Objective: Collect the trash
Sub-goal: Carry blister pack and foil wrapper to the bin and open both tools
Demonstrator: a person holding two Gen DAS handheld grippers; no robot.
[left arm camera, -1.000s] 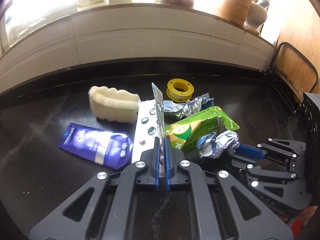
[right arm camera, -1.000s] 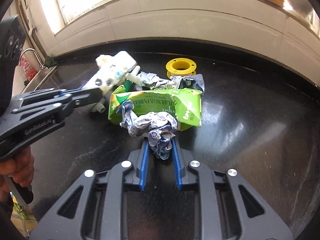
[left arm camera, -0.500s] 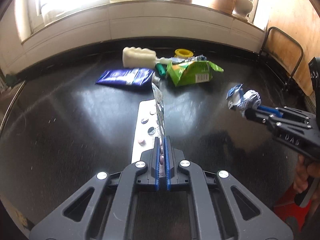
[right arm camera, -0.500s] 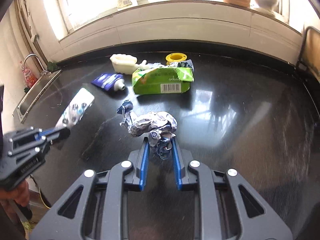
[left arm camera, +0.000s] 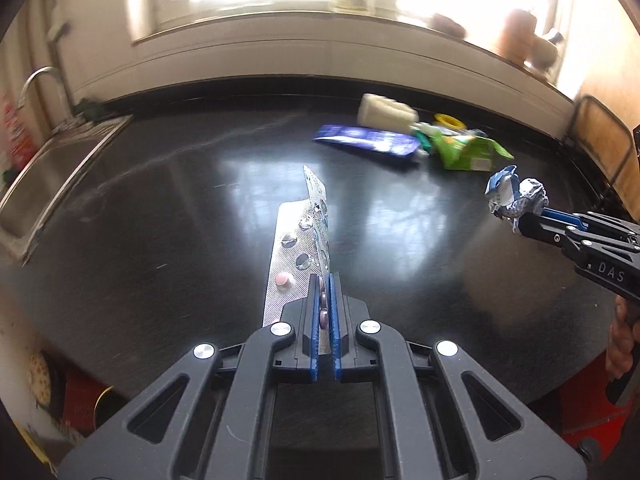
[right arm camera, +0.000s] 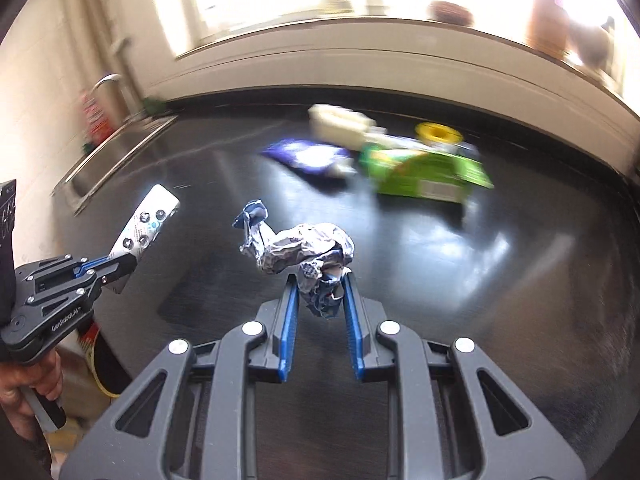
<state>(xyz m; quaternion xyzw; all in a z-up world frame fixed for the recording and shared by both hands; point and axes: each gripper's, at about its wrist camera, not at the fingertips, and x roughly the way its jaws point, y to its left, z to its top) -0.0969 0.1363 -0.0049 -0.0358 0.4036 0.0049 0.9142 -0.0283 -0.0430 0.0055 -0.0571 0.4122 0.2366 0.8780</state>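
Note:
My left gripper (left arm camera: 325,280) is shut on silver pill blister strips (left arm camera: 298,240), held above the black counter (left arm camera: 180,208); the same strips (right arm camera: 146,222) show in the right wrist view, sticking out of the left gripper (right arm camera: 120,264). A crumpled foil wrapper (right arm camera: 308,252) is clamped in my right gripper (right arm camera: 320,280), also seen as a foil ball (left arm camera: 514,200) at the tip of the right gripper (left arm camera: 524,222). Far back on the counter lie a green carton (right arm camera: 432,174), a blue wrapper (right arm camera: 308,158), a white foam piece (right arm camera: 340,122) and a yellow tape ring (right arm camera: 438,132).
A steel sink (left arm camera: 44,176) with a tap is set into the counter's left end. A wire rack (left arm camera: 600,136) stands at the right end. Jars line the bright windowsill (left arm camera: 360,4). Something red (left arm camera: 580,408) sits below the counter's front edge.
Both grippers have pulled back from the trash pile toward the counter's front edge, carrying the blister strips and the foil wrapper. The pile now looks far away.

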